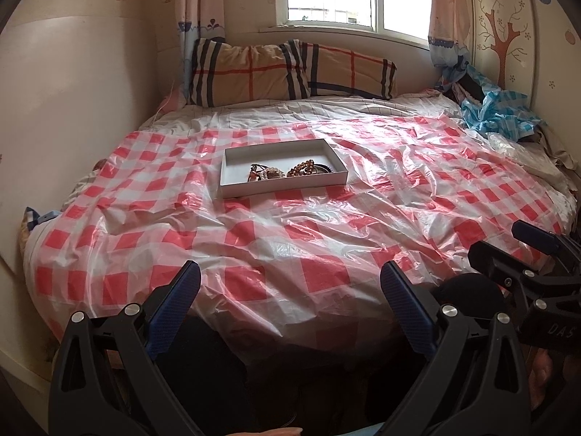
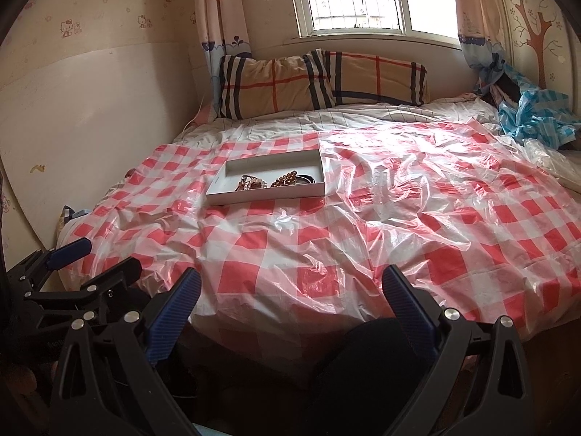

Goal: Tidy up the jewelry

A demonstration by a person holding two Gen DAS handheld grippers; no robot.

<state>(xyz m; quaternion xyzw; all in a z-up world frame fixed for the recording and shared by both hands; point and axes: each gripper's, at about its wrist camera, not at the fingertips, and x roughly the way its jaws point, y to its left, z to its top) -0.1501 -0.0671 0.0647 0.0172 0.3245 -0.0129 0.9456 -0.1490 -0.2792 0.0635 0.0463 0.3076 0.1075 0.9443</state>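
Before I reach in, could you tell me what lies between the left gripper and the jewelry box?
Only crinkled checkered plastic sheet between the open left gripper and the white box, seen in the left wrist view.

Home bedroom, likely a child's. Bed (image 1: 254,254) fills the room, covered by a crinkled red-and-white checked plastic sheet (image 1: 326,225). Two tan plaid pillows (image 1: 250,72) at the head edge under a barred white-framed window (image 2: 356,0). Pastel cartoon-print curtains (image 2: 218,7) on both sides. Cartoon-cat wallpaper (image 2: 69,27) on the left wall; brown tree decal (image 1: 503,41) on the right one. Crumpled blue checked plastic (image 1: 497,112) at the bed's far right corner.
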